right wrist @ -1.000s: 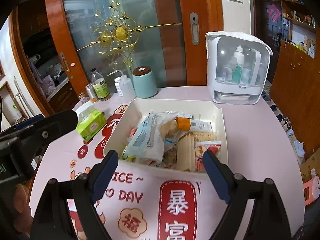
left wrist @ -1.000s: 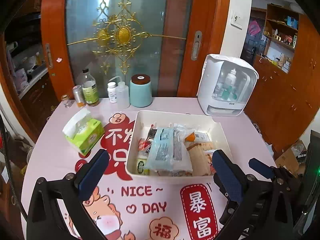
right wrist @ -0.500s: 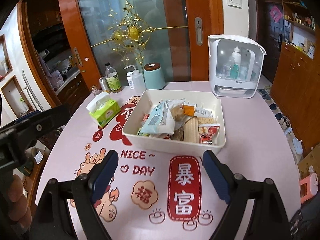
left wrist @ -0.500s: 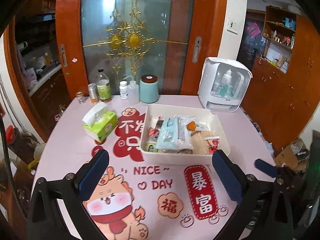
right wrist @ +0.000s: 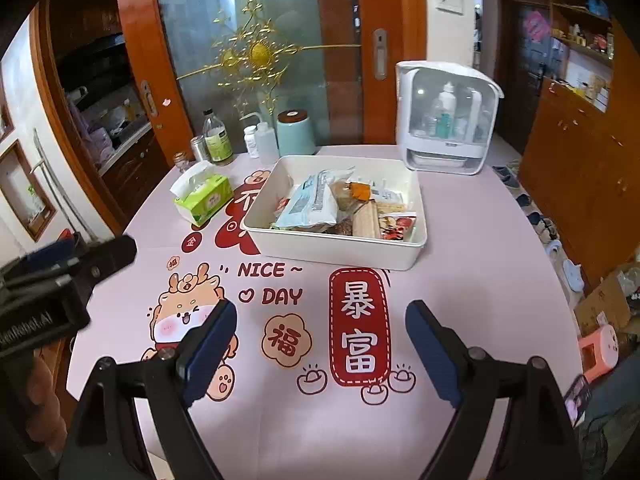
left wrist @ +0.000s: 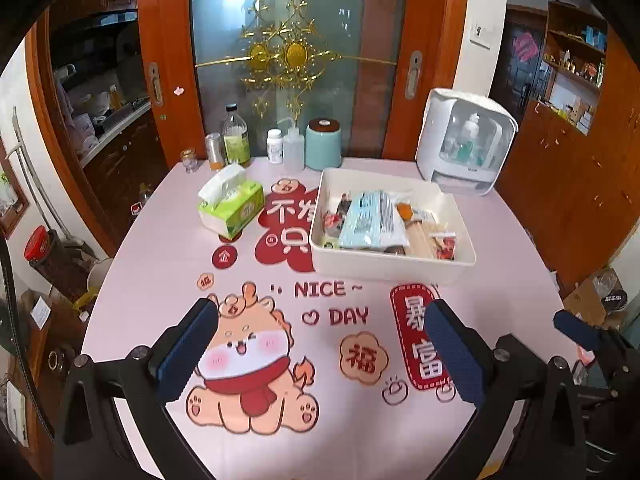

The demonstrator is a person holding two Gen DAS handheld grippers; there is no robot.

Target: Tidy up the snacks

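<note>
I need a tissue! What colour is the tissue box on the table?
The soft rectangular tissue box is green and white, with white tissue poking out; the left wrist view shows it best.

wooden glass door point(left wrist: 296, 60), brown cabinets point(left wrist: 580, 168)

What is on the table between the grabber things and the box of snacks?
Nothing stands there. Both views show only the printed tablecloth between each open hand-held gripper and the tray.

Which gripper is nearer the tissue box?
Left. The left gripper hangs open over the dragon print, just right of the tissue box; the right gripper is open farther right, below the snack tray.
</note>
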